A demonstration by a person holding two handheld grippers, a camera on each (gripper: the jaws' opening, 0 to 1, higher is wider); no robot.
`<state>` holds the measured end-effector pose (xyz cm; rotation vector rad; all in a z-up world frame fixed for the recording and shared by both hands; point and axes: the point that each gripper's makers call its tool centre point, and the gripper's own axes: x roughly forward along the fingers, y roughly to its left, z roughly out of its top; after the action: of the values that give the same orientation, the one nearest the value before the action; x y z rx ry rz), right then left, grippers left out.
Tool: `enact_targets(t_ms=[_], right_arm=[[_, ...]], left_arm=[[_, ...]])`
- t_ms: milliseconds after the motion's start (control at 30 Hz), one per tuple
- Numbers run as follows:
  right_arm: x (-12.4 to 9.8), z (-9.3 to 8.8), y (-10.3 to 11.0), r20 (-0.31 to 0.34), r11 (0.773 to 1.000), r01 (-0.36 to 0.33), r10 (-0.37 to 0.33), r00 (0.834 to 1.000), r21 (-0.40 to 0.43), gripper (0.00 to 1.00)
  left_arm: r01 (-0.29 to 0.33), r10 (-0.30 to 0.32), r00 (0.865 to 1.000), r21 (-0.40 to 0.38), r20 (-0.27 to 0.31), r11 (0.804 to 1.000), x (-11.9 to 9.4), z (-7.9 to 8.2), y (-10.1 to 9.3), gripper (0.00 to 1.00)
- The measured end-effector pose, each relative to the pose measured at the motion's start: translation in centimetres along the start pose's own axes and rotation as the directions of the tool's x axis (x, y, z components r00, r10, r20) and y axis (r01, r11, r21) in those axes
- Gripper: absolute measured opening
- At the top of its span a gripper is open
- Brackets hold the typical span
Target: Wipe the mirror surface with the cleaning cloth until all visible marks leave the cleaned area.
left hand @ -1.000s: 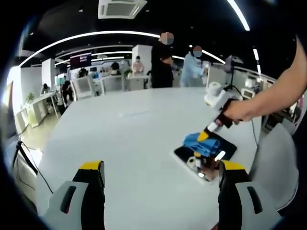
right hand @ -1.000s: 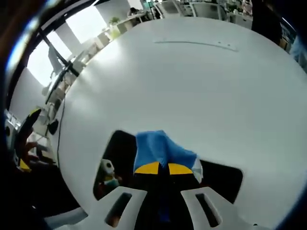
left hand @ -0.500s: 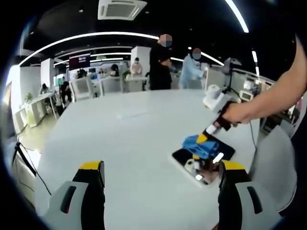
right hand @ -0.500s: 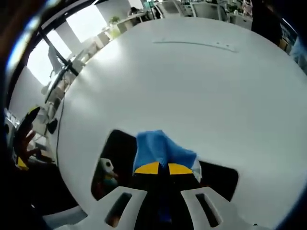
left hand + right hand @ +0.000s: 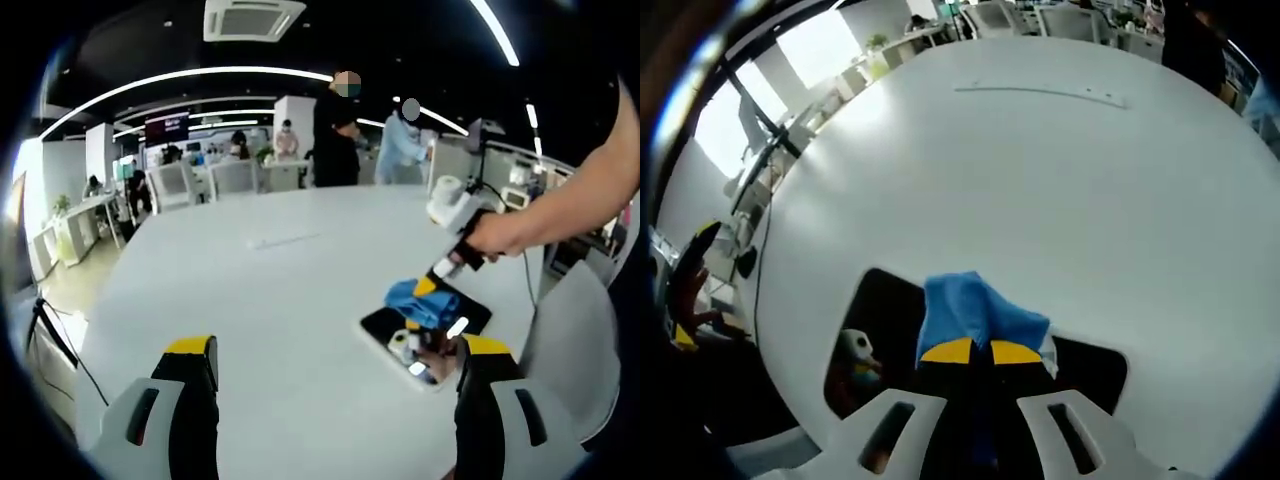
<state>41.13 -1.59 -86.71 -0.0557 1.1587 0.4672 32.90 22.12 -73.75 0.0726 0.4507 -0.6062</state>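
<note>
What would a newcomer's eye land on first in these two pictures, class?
The blue cleaning cloth, pinched in the right hand-held gripper, sits pressed on the dark mirror lying flat near the white table's edge. In the left gripper view, a hand holds that tool over the mirror, while the left hand-held gripper waits open.

Right hand-held gripper clamped, left hand-held gripper agape.

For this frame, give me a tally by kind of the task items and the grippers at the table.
Mirror: 1
Cleaning cloth: 1, blue, lying on the mirror and pinched in the right gripper's jaws
Grippers: 2, counting the left gripper, jaws apart over the white table
Total: 4
</note>
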Motion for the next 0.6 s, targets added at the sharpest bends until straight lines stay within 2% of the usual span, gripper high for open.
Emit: enact_targets(t_ms=[600], right_arm=[[-1.0,-0.7,-2.8,-0.001,0.999,0.036,-0.036,0.999,0.019,0.00]], left_arm=[[0.003,-0.003,1.000,0.020,-0.017,1.000,-0.1,-0.1,-0.4,1.00]])
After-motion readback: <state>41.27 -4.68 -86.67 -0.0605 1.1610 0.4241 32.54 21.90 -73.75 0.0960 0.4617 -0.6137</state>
